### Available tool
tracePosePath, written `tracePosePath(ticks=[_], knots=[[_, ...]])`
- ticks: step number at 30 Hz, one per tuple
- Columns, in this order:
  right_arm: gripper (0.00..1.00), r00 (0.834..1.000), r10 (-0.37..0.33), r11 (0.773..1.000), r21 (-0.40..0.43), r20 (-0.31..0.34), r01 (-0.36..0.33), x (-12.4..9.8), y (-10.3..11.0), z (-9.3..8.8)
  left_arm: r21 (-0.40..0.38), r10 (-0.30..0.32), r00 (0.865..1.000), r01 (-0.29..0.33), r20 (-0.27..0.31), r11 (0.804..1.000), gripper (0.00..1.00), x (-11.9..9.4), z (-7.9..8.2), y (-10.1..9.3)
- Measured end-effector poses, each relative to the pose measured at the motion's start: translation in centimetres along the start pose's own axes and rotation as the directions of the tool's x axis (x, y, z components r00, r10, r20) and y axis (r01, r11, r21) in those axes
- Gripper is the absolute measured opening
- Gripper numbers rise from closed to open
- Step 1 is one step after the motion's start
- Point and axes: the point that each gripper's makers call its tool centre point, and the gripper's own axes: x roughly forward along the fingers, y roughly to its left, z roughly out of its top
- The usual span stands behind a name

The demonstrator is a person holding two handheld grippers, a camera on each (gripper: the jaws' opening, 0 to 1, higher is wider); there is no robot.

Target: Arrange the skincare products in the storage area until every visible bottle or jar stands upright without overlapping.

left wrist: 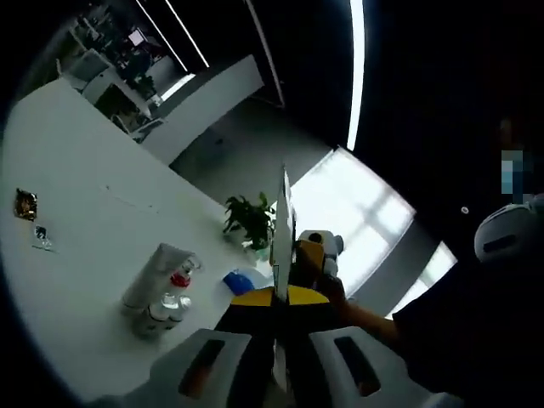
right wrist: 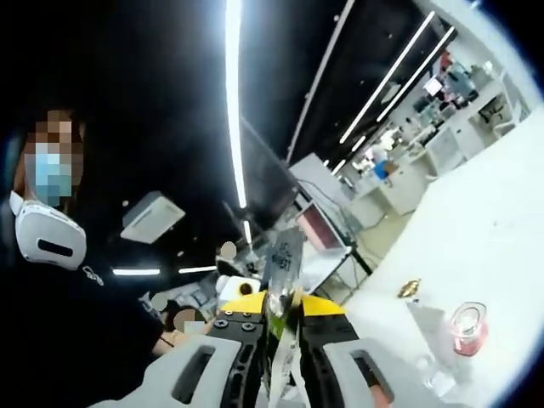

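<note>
White table under strip-lit ceiling.
We see both grippers (left wrist: 278, 340) (right wrist: 280, 340) clenched on thin flat cards (left wrist: 283, 212) (right wrist: 283, 251); bottles (left wrist: 161, 293) lie wrapped on the table (left wrist: 85, 204), near a plant (left wrist: 251, 219).

Counter (left wrist: 85, 204) broad and bare at left. Obstacles: bottle cluster (left wrist: 161, 293) near front, potted plant (left wrist: 249, 219) and blue object (left wrist: 239, 281) just beyond.

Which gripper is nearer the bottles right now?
Left, likely. The bottles lie just left of the left gripper; the right gripper sits on its far side, away from them.
</note>
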Motion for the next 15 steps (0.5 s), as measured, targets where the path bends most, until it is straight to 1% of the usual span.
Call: tracePosePath(ticks=[1,2,4,5,8,12,13,14,15], knots=[[0.15,1.000,0.028,1.000,0.012,0.001,-0.028,0.1,0.6,-0.3,-0.012,-0.007,1.000,0.007,0.021,1.000,0.00,-0.1,0.2,-0.1],[0.16,1.000,0.010,1.000,0.012,0.000,-0.010,0.1,0.3,-0.6,-0.029,-0.013,0.999,0.014,0.033,0.999,0.00,-0.1,0.3,-0.3],[0.14,1.000,0.003,1.000,0.021,-0.002,-0.003,0.2,0.5,-1.3,-0.044,-0.022,0.998,0.024,0.054,0.999,0.00,-0.3,0.4,-0.3],[0.14,1.000,0.003,1.000,0.024,0.004,-0.003,0.2,0.6,-1.5,-0.047,-0.024,0.998,0.026,0.055,0.999,0.00,-0.4,0.3,-0.3],[0.15,0.999,0.016,0.996,0.087,0.030,-0.019,0.0,0.9,-2.2,-0.067,-0.028,0.997,0.033,0.067,0.997,0.00,-0.7,0.2,-0.4],[0.13,1.000,0.023,0.992,0.125,0.017,-0.025,0.2,1.2,-3.8,-0.099,-0.041,0.995,0.050,0.092,0.994,0.00,-1.0,0.4,-0.5],[0.12,0.999,0.028,0.990,0.139,0.025,-0.031,0.2,1.4,-3.9,-0.106,-0.043,0.995,0.052,0.092,0.993,0.00,-1.0,0.4,-0.5],[0.11,0.999,0.027,0.989,0.144,0.045,-0.033,0.2,1.5,-3.8,-0.109,-0.044,0.995,0.054,0.092,0.993,0.00,-1.1,0.4,-0.5],[0.08,0.997,0.030,0.987,0.158,0.066,-0.040,0.2,1.6,-3.5,-0.117,-0.045,0.995,0.056,0.092,0.992,0.00,-1.2,0.4,-0.5]])
